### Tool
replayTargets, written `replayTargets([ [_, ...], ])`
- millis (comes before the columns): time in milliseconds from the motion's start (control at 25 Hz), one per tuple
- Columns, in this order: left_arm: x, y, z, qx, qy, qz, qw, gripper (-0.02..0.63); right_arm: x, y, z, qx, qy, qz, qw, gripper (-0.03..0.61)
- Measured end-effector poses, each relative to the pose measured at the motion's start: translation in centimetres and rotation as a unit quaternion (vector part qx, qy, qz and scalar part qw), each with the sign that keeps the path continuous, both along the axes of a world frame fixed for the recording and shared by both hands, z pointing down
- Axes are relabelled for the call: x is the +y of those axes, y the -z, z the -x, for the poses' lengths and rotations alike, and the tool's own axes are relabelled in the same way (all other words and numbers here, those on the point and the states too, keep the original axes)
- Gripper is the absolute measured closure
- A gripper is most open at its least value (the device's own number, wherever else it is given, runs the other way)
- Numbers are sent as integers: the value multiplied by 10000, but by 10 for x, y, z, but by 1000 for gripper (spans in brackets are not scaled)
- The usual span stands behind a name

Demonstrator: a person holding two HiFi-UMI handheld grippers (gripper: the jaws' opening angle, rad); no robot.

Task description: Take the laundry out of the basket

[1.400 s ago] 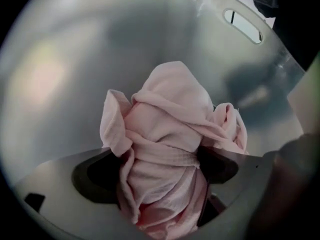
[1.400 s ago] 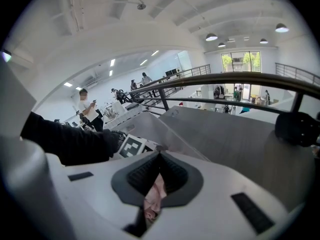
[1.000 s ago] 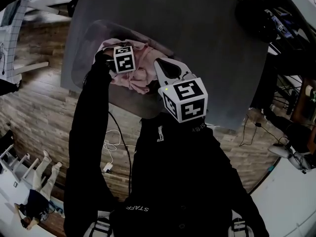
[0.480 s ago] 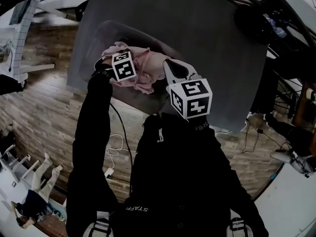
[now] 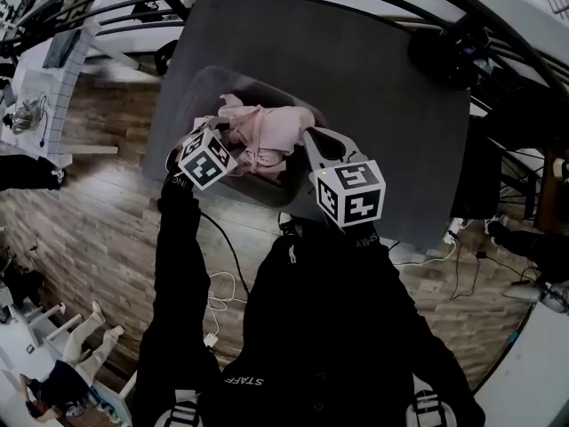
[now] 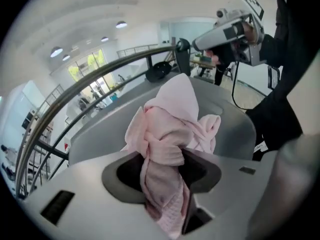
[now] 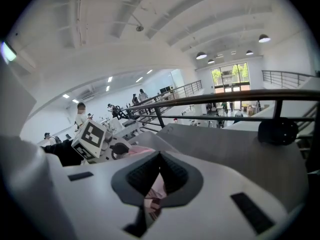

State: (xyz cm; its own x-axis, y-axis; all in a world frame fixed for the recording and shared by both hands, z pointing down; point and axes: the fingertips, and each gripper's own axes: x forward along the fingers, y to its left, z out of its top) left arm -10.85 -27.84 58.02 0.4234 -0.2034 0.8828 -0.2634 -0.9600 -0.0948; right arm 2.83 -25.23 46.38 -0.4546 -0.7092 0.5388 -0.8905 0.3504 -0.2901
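Pink laundry (image 6: 170, 134), seemingly higher, in left tongs (image 6: 166, 160)

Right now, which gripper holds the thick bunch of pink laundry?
The left gripper: its jaws have just closed on the pink garment. The right gripper shows jaws meeting at the tips, only a cloth sliver.

A grey counter (image 5: 382, 87) stretches ahead of the left tool (image 6: 167, 174) and right tool (image 7: 159, 159). Right of the right tool sits a dark round object (image 7: 277, 131), a black railing (image 7: 225, 100) beyond it. Behind the left tool, a white cable (image 5: 222, 285) crosses the wooden floor (image 5: 98, 203).
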Motion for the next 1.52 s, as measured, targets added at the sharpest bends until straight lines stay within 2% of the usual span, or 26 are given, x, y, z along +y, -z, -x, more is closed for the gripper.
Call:
replayTargets([
  [120, -1, 36, 10, 475, 523, -328, 9970, 414, 7, 17, 1, -26, -16, -191, 9998, 565],
  [240, 5, 62, 22, 926, 1067, -561, 9884, 414, 17, 28, 0, -22, -2, -297, 9996, 565],
  [360, 14, 90, 30, 1447, 1589, -799, 9734, 414, 26, 39, -3, -20, -8, -412, 9992, 565],
  [600, 22, 141, 40, 2273, 2412, -1208, 9357, 416, 30, 62, -6, -73, -24, -708, 9975, 565],
  [800, 32, 178, 46, 2909, 2981, -1552, 8958, 416, 30, 79, -4, -45, -9, -977, 9952, 565],
  [1000, 42, 212, 47, 3335, 3375, -1931, 8588, 419, 32, 98, 0, -24, 69, -1265, 9919, 565],
  [1320, 42, 262, 58, 4102, 3996, -2398, 7839, 422, 31, 132, 0, -19, 55, -1758, 9844, 565],
  [1400, 41, 270, 58, 4182, 4118, -2521, 7694, 422, 30, 137, -3, -40, 19, -1845, 9828, 565],
  [1520, 40, 277, 49, 4179, 4296, -2729, 7526, 422, 28, 142, -14, -80, -57, -2007, 9796, 565],
])
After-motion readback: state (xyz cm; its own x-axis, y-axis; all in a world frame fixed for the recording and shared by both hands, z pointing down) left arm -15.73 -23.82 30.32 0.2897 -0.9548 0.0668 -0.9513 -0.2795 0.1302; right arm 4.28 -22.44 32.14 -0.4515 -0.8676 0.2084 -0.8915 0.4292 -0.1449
